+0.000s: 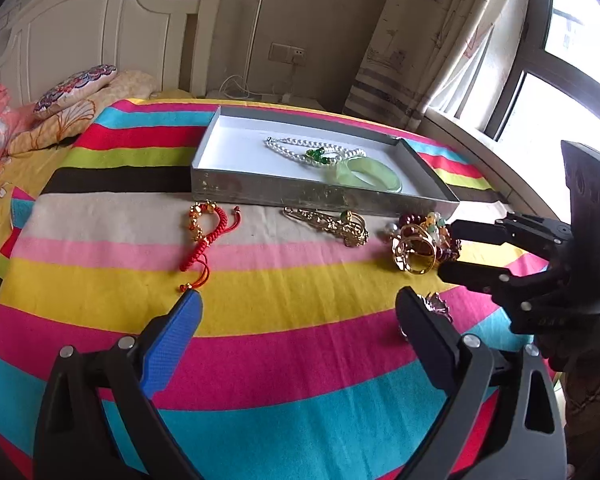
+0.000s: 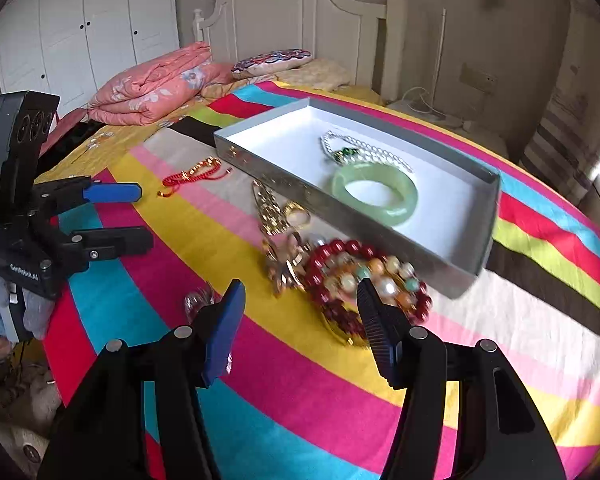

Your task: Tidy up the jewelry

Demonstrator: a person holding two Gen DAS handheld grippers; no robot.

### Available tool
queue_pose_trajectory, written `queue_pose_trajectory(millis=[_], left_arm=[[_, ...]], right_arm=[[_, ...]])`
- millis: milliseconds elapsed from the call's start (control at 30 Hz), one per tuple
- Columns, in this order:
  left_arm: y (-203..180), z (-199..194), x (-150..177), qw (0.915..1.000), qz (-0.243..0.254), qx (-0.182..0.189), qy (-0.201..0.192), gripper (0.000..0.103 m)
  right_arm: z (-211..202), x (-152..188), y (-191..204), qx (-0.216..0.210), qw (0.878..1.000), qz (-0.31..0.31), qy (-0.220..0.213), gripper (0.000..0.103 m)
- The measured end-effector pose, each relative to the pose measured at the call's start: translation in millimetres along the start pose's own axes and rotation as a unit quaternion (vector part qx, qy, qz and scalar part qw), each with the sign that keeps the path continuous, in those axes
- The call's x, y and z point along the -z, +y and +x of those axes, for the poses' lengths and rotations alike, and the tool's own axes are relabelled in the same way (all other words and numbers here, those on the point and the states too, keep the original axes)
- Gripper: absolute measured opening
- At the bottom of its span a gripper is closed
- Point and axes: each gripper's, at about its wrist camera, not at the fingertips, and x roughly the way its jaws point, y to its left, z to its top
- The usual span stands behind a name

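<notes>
The bead bracelet pile [image 2: 364, 280], just outside the tray's [image 2: 492, 208] near wall, lies straight ahead of the right gripper [image 2: 300, 320] (jaws apart, empty), nearer than the wide-open left gripper [image 1: 296, 320].

From here I can't make out the small silvery trinket [image 1: 436, 305] half hidden behind my left gripper's [image 1: 298, 312] black right finger [image 1: 424, 328]. The heap of red and pastel bead bracelets [image 2: 364, 280] just past my right gripper [image 2: 300, 300] is smeared with blur, its gold pieces [image 2: 284, 260] indistinguishable.
</notes>
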Motion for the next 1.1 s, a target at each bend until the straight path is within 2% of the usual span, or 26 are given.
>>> queue_pose_trajectory(millis=[67, 133, 233, 300, 333, 467, 633, 867, 967, 1033, 1100], left_arm=[[3, 4, -1, 0.9999, -0.014, 0.005, 0.008, 0.096], [6, 4, 0, 0.9996, -0.025, 0.010, 0.007, 0.096], [11, -2, 1, 0.9991, -0.035, 0.019, -0.012, 0.096], [16, -8, 1, 0.9981, -0.050, 0.023, -0.029, 0.096], [19, -10, 1, 0.9974, -0.059, 0.023, -0.036, 0.096], [25, -13, 1, 0.9959, -0.078, 0.019, -0.041, 0.096], [19, -11, 0, 0.9973, -0.065, 0.003, -0.035, 0.096], [24, -5, -5, 0.9967, -0.077, -0.019, -0.015, 0.095], [24, 3, -11, 0.9971, -0.053, -0.055, 0.001, 0.083], [26, 10, -18, 0.9964, -0.035, -0.076, 0.013, 0.070], [31, 17, -24, 0.9960, -0.031, -0.081, 0.021, 0.061]], right_arm=[[7, -9, 6, 0.004, 1.000, -0.011, 0.002, 0.052], [15, -13, 10, 0.005, 1.000, -0.017, 0.005, 0.040], [28, -17, 16, 0.007, 1.000, -0.026, 0.015, 0.029], [33, -17, 19, 0.010, 0.999, -0.029, 0.020, 0.014], [33, -16, 19, 0.014, 0.999, -0.027, 0.020, 0.012], [19, -9, 16, 0.009, 1.000, -0.015, -0.015, 0.011], [-11, 1, -2, -0.013, 0.996, 0.048, -0.073, 0.011], [-34, 22, -19, -0.022, 0.991, 0.089, -0.098, 0.011], [-39, 28, -21, -0.021, 0.990, 0.096, -0.101, 0.011], [-40, 31, -23, -0.019, 0.989, 0.102, -0.103, 0.011], [-41, 31, -26, -0.022, 0.988, 0.109, -0.107, 0.011]])
